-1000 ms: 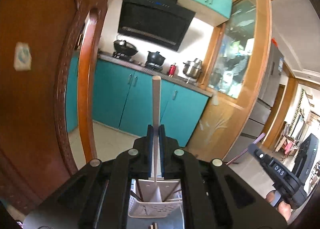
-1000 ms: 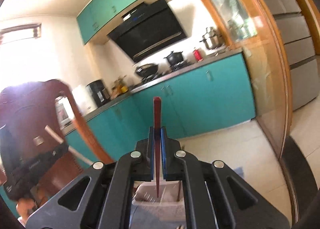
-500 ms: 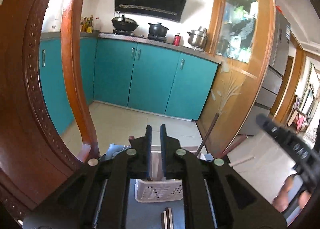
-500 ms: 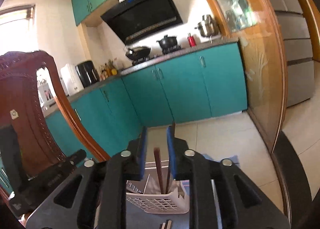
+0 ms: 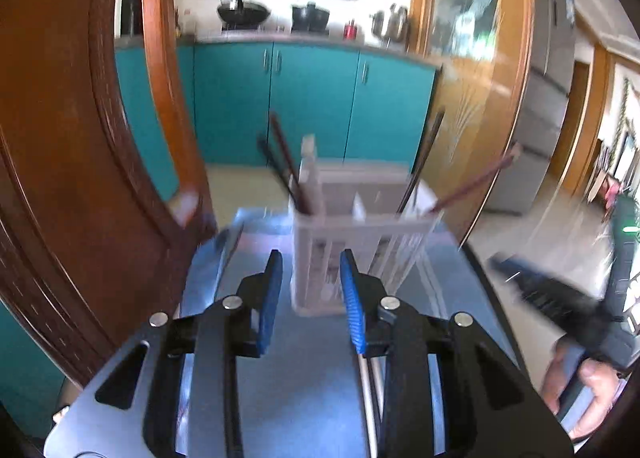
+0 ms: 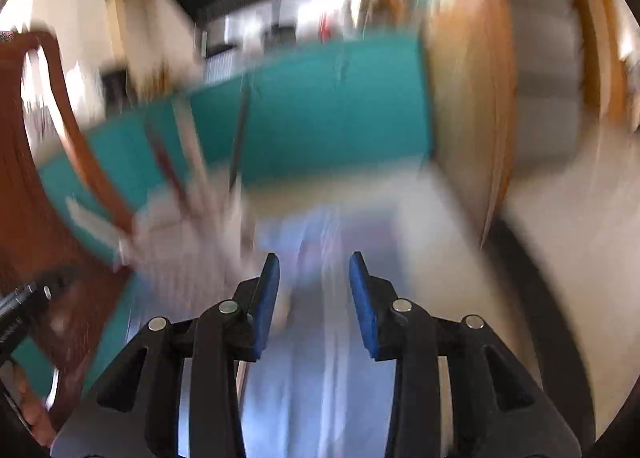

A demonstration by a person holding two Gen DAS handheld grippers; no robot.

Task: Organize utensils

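Note:
A white slotted utensil holder [image 5: 352,242] stands on the blue-grey table top [image 5: 304,398] just beyond my left gripper [image 5: 310,258]. Several chopsticks lean in it: dark ones [image 5: 284,162] at its left, a white one [image 5: 310,162], and a reddish one [image 5: 472,186] tilting right. My left gripper's jaws are opening with nothing between them. Loose pale chopsticks [image 5: 370,398] lie on the table under its right finger. The right wrist view is heavily blurred. There my right gripper [image 6: 314,262] is also opening and empty, with the holder [image 6: 180,242] off to its left.
A carved wooden chair back [image 5: 60,138] rises close on the left. Teal kitchen cabinets [image 5: 312,106] and a wood-framed glass partition [image 5: 480,78] stand behind. A hand [image 5: 580,386] grips the other tool's black body [image 5: 560,298] at the right edge.
Both grippers let go of the chopsticks they held, one white and one red, which now stand in the holder. Both hands dropped toward the table and their jaws spread apart.

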